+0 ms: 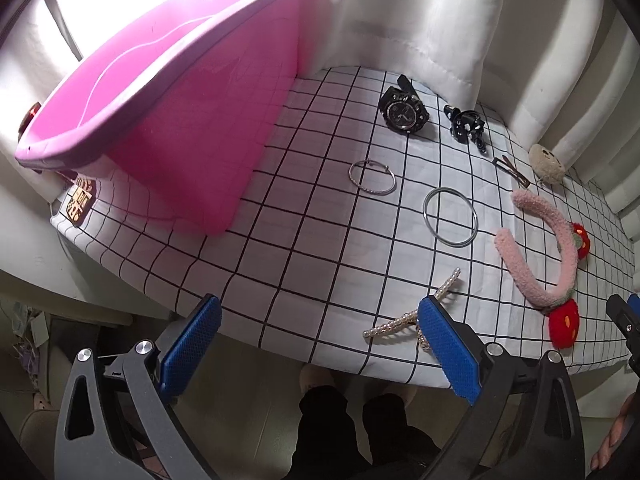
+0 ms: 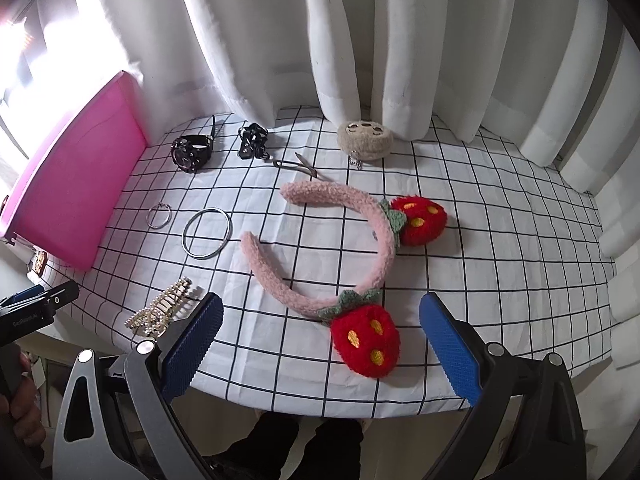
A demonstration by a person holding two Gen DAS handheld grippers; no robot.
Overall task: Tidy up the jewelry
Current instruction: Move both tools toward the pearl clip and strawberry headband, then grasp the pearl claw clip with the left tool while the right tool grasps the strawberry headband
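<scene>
A pink bin (image 1: 168,112) stands at the table's left; it also shows in the right wrist view (image 2: 76,184). On the checked cloth lie a black watch (image 1: 404,112), a black clip (image 1: 466,124), a thin bracelet (image 1: 372,178), a silver bangle (image 1: 451,217), a pearl hair clip (image 1: 408,312), a brown hairpin (image 1: 512,172) and a pink strawberry headband (image 2: 344,256). My left gripper (image 1: 320,344) is open and empty at the table's front edge, its right finger over the pearl clip. My right gripper (image 2: 320,340) is open and empty, the near strawberry between its fingers.
A beige fuzzy pouch (image 2: 364,140) sits at the back by the white curtain (image 2: 360,40). A small brown tag (image 1: 80,204) lies beside the bin. The person's legs (image 1: 344,432) show below the table's front edge.
</scene>
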